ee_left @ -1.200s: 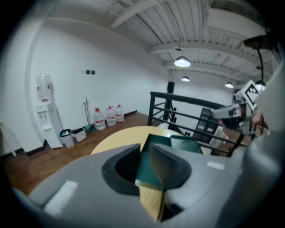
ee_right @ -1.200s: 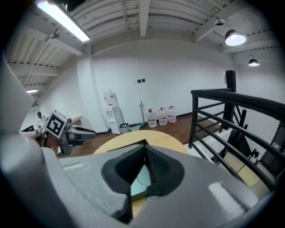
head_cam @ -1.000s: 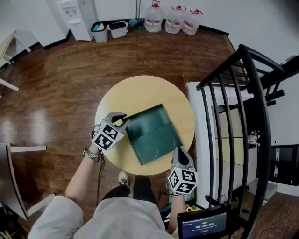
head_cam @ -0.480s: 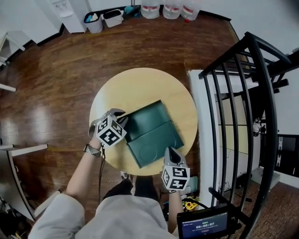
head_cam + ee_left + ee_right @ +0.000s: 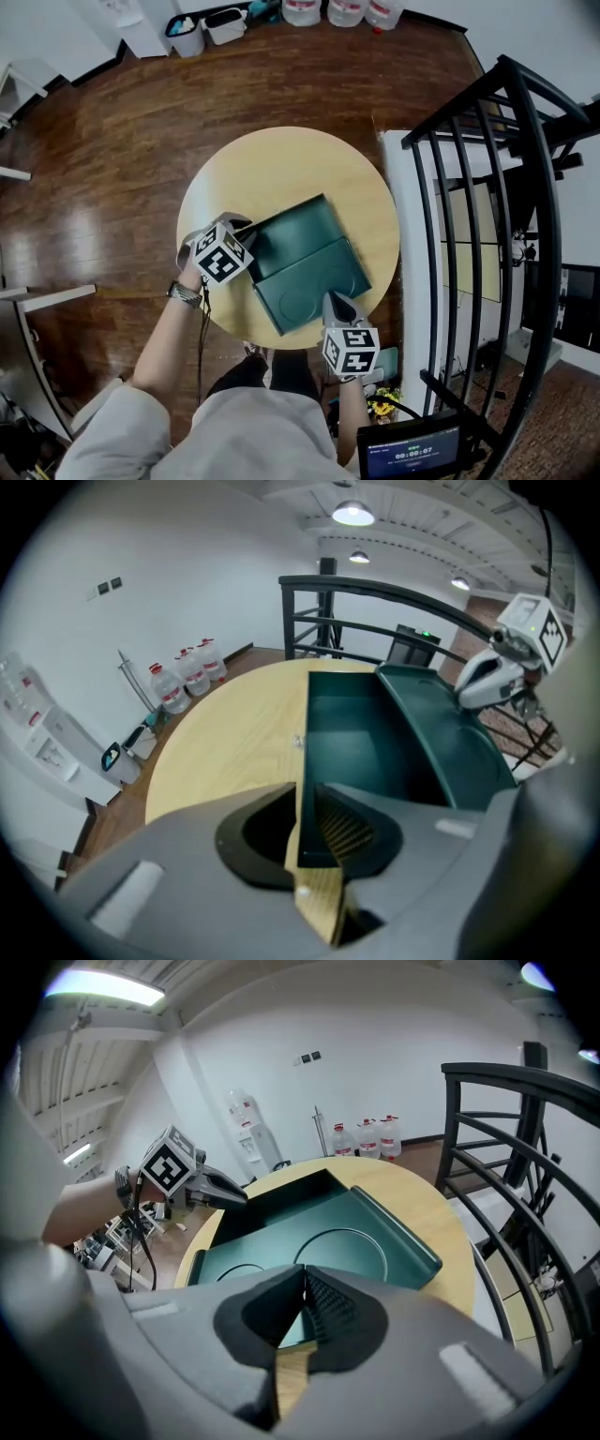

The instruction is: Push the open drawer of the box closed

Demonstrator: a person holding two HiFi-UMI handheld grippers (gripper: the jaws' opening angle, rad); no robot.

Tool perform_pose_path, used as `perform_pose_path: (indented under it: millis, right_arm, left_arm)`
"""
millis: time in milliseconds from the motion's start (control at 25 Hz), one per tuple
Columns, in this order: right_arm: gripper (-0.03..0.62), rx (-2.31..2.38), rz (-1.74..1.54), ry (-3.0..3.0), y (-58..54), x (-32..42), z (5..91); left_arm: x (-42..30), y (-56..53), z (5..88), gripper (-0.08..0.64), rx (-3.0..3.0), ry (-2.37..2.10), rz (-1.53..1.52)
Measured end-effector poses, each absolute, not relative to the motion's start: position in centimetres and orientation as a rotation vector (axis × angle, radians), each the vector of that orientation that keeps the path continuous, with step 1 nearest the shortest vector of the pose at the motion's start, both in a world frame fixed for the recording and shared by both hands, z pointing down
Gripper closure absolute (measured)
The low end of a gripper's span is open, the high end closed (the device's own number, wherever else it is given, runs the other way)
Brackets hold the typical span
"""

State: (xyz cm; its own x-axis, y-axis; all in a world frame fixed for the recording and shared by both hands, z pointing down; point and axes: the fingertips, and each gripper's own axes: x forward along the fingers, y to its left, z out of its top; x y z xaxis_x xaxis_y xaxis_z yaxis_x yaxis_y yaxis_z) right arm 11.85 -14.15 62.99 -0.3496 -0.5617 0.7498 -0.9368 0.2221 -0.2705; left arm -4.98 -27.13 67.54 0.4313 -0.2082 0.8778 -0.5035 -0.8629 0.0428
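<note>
Round wooden table [image 5: 281, 169], dark floor [image 5: 112, 141] — left tool [image 5: 300, 829] pinching green box [image 5: 302, 261] wall, right tool [image 5: 305, 1286] closed

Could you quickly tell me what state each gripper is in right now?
Left gripper: closed on the drawer wall.
Right gripper: closed, empty.

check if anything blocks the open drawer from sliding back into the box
Nothing visible does. The drawer looks empty and its way into the box is clear. The left gripper clamps the drawer's side wall; the right gripper, jaws shut, sits at the box's near edge.
</note>
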Motion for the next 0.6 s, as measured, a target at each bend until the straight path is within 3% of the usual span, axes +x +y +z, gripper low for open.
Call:
perform_pose_path:
  millis: [120,600]
  right_arm:
    - [0.589,1.38,0.991,-1.999,-14.24,11.98,63.16]
    - [0.589,1.374,1.017,-2.0,-14.64,11.95,63.38]
  left_arm:
    - [-5.0,-27.28,67.63,0.538,2.391,-0.634,1.405]
    - [-4.84,-26.5,67.41,0.538,2.378,-0.593,1.417]
